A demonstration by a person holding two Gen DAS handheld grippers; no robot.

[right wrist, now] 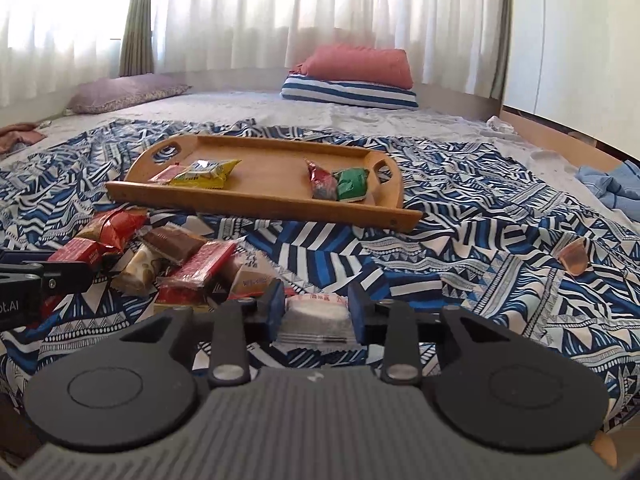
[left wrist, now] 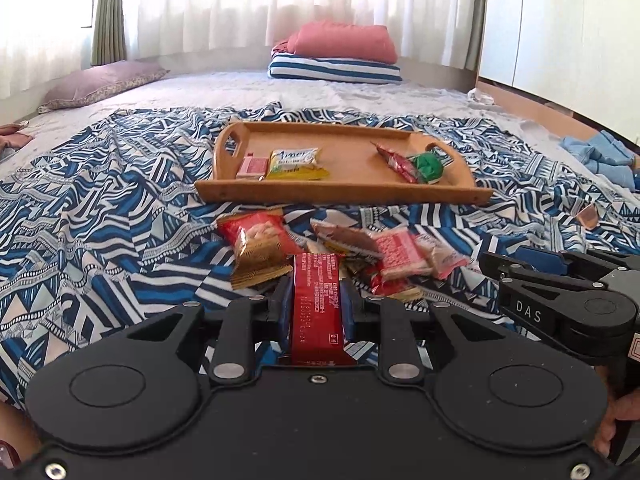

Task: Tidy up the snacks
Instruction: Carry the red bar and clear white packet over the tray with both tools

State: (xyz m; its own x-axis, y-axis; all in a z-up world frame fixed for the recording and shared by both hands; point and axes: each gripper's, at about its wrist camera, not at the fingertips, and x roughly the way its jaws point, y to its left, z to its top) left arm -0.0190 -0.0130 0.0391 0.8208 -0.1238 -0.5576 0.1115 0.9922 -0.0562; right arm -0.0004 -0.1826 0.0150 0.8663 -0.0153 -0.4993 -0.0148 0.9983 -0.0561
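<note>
— Four packets lie in the wooden tray (left wrist: pixel 344 192): how do you list them?

— Item one, a pink packet (left wrist: pixel 251 167) at the tray's left end; item two, a yellow packet (left wrist: pixel 295 164) touching it. Item three, a red packet (left wrist: pixel 398 163), and item four, a green packet (left wrist: pixel 428 166), sit together at the right end. The tray rests on the blue patterned cloth (left wrist: pixel 100 216) spread over the bed.

— And what are your grippers holding?

— Your left gripper (left wrist: pixel 318 300) has its fingers clamped on a red bar (left wrist: pixel 318 308), which stands lengthwise between the blue pads (printed text faces the camera). Your right gripper (right wrist: pixel 318 312) has its fingers pressed against the sides of a white packet (right wrist: pixel 316 316) with a grey lower half; both snacks sit above the cloth, nearer you than the tray.

— What remains loose?

— One heap of snacks (left wrist: pixel 344 252) lies on the cloth just in front of the tray's near wall: a red-and-gold bag (left wrist: pixel 256 248), a brown packet (right wrist: pixel 174 242), a red-and-white checked packet (left wrist: pixel 400 254), and others overlapping. A small orange piece (right wrist: pixel 574 258) lies well apart on the right.

— Background entries?

— A pink cushion (left wrist: pixel 344 42) sits on a striped folded blanket (left wrist: pixel 336 70) before the white curtains (left wrist: pixel 280 4); a mauve pillow (left wrist: pixel 100 84) lies to the left.
</note>
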